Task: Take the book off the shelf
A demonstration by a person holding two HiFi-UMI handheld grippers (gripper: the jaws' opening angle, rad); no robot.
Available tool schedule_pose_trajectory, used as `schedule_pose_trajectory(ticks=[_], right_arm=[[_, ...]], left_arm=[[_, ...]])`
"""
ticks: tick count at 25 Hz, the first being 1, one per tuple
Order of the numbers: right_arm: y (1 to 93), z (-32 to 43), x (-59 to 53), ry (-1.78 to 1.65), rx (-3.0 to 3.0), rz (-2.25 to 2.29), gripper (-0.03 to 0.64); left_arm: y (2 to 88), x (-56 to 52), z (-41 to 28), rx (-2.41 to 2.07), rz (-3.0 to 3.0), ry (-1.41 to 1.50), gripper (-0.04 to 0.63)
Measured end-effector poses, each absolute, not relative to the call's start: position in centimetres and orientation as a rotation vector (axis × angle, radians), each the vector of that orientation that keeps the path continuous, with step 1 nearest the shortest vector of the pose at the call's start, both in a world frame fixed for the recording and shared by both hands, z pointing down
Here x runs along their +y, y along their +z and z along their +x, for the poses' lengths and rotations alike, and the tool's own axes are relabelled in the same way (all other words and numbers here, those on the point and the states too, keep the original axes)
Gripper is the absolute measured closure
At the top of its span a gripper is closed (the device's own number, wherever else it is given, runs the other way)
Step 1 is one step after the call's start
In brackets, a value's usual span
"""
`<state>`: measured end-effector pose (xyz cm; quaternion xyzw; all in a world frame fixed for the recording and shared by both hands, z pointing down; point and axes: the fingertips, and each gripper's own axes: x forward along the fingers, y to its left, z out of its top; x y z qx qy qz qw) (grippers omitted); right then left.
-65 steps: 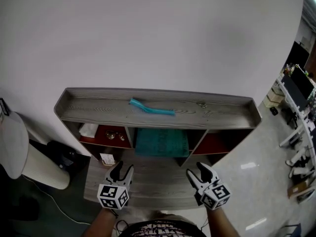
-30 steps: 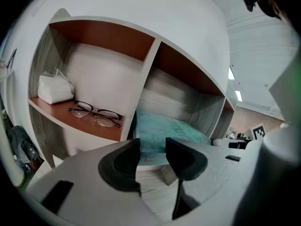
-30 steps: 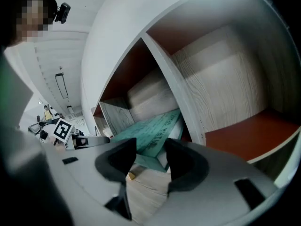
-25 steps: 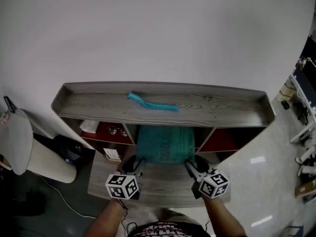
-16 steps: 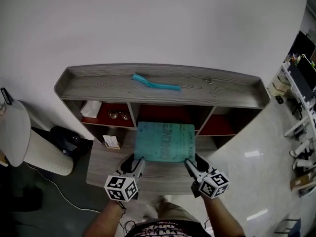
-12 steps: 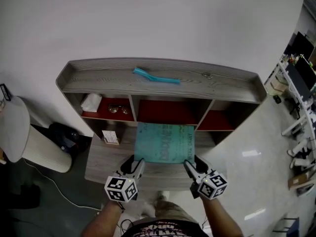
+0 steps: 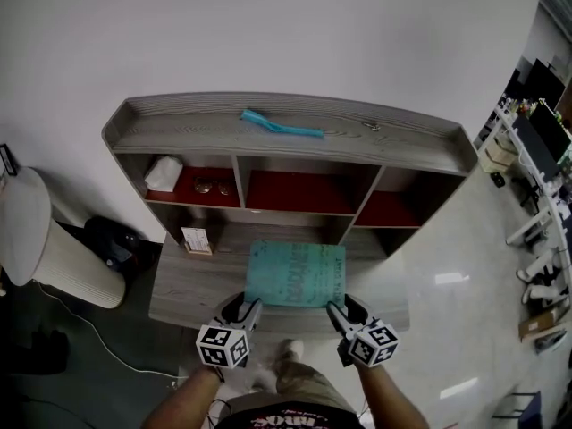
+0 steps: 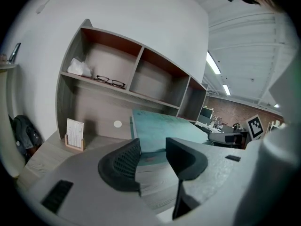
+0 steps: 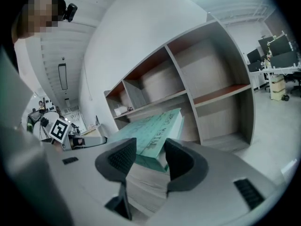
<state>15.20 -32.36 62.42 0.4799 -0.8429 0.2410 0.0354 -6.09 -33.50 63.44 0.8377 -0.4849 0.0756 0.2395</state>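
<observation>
Left gripper (image 7: pixel 245 304): closed on the near left corner of the book (image 7: pixel 295 273). The jaws stand wide, with the corner lodged between the pads. Right gripper (image 7: pixel 342 306): closed likewise on the near right corner, and the left and right gripper views confirm both grips.

The book has a teal cover and is thick, with the page block visible along its right side. It is clear of the shelf unit (image 7: pixel 393 150), lying cover up in front of the middle compartment and over the desk board (image 7: pixel 188 284). The right gripper view shows it tilted. Whether its underside touches the board cannot be determined.

A teal strip (image 7: pixel 279 125) lies on the top board of the shelf unit. The left compartment holds a crumpled white cloth (image 7: pixel 163 172) and, beside it, a pair of glasses (image 7: pixel 213 187). A small card stand (image 7: pixel 197 239) sits on the desk board to the left of the book, apart from it.
</observation>
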Motion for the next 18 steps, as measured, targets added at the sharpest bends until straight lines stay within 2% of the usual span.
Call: schedule_pose_trajectory(ticks=[18], right_arm=[[78.5, 14.2, -31.8, 0.886, -2.466, 1.450, 0.439]], left_arm=[[79.3, -32.7, -7.2, -1.312, 2.219, 0.316, 0.422]])
